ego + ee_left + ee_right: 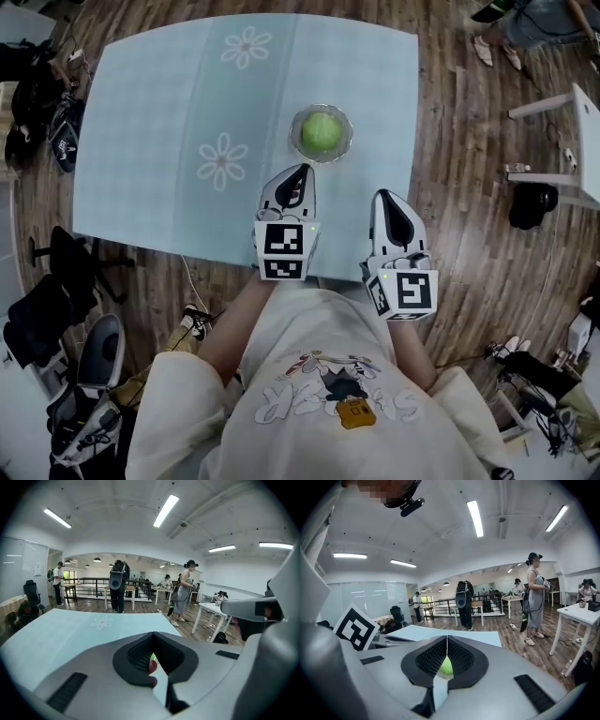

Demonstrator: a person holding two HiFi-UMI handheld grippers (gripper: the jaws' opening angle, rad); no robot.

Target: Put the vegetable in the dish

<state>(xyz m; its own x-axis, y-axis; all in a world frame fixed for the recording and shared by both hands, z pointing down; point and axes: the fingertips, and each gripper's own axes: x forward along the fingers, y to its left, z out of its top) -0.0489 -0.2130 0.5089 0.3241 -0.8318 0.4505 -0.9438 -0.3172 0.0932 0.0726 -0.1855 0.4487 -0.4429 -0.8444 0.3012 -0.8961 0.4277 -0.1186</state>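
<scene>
Head view showed the green vegetable point(321, 132) sitting in the glass dish point(345, 147) on the pale blue worktop point(169, 112). You held your left tongs point(300, 172) just short of the dish, jaws clenched on nothing. Your right tongs point(386, 199) hung near the worktop's front edge, likewise clenched and empty.

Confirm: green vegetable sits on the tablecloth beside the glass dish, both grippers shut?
No. The head view shows the green vegetable lying inside the glass dish, not beside it on the tablecloth. The left gripper and right gripper are both shut, as stated.
</scene>
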